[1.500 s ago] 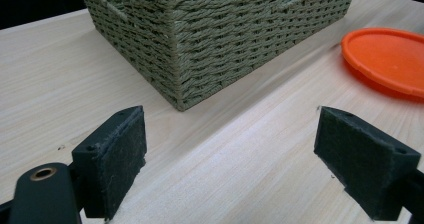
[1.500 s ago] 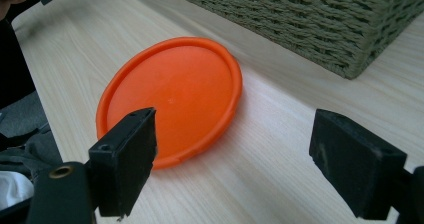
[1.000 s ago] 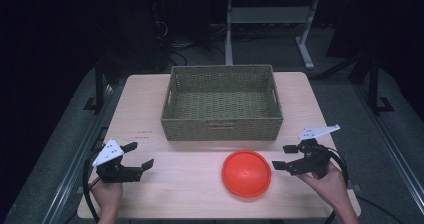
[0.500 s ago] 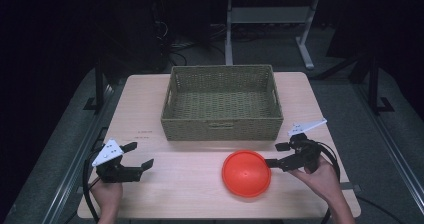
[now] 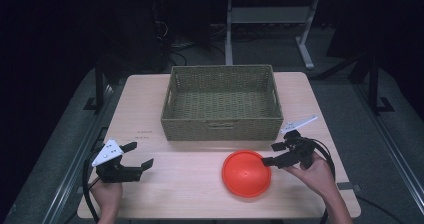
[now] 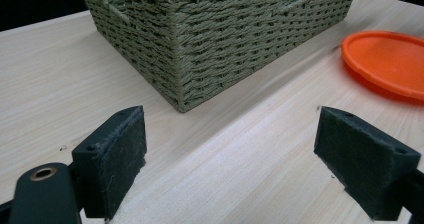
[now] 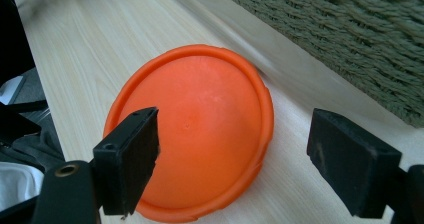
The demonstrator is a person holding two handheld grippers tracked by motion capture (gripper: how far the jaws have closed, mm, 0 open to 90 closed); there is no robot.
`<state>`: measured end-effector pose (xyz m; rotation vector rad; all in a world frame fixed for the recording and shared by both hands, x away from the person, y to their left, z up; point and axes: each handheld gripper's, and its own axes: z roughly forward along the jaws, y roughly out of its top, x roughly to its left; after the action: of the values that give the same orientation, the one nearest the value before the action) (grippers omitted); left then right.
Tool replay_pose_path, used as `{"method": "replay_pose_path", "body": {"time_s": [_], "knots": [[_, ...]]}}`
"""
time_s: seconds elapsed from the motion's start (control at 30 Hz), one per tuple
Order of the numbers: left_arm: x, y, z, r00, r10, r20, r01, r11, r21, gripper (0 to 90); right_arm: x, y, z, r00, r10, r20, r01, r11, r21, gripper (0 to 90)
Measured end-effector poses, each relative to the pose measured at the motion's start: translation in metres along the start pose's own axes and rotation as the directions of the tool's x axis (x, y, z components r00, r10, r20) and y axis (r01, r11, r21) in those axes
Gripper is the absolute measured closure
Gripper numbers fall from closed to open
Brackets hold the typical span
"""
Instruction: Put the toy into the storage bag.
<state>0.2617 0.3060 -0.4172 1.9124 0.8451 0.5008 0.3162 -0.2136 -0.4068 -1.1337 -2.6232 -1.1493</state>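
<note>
An orange plastic disc [image 5: 246, 173] lies upside down on the wooden table [image 5: 190, 184], just in front of a woven green basket [image 5: 222, 102]. My right gripper [image 5: 272, 154] stands open at the disc's right rim, jaws spread wide and pointing left. Seen along its jaws, the orange disc [image 7: 195, 129] lies close, with one jaw over its near edge and the other off to the side by the basket wall [image 7: 350, 39]. My left gripper [image 5: 138, 155] stays open at the table's front left, holding nothing. Its own view takes in the basket corner [image 6: 200, 44] and the disc [image 6: 387, 61] farther off.
The basket is empty and takes up the table's back middle. Bare wood lies between the two grippers and to the basket's left. Black stands and cables sit on the dark floor behind the table.
My right gripper has moved left and a little forward, from beside the table's right edge up to the disc's right rim. The left gripper and the disc have stayed put.
</note>
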Motion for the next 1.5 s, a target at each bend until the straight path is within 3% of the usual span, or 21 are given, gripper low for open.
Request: {"method": "replay_pose_path", "body": {"time_s": [0.43,0.73,1.13,1.5], "knots": [[0.001,0.0,0.0,1.0,0.0,0.001,0.0,1.0,-0.006,12.6,-0.009,0.003,0.016,0.9998,0.013,-0.012,-0.012,0.998,0.059,24.2],[0.0,0.0,0.001,1.0,-0.004,0.002,0.004,1.0,-0.003,12.6,-0.016,-0.001,0.031,0.9991,0.035,-0.024,-0.032,0.993,0.114,32.3],[0.0,0.0,0.0,1.0,-0.002,0.002,0.002,1.0,0.0,12.7,-0.02,-0.007,0.036,0.9981,0.043,-0.044,-0.037,0.99,0.136,45.1],[0.001,0.0,0.0,1.0,-0.01,0.0,0.01,0.9999,-0.004,12.6,-0.023,-0.012,0.041,0.9965,0.058,-0.06,-0.049,0.987,0.153,51.0]]}}
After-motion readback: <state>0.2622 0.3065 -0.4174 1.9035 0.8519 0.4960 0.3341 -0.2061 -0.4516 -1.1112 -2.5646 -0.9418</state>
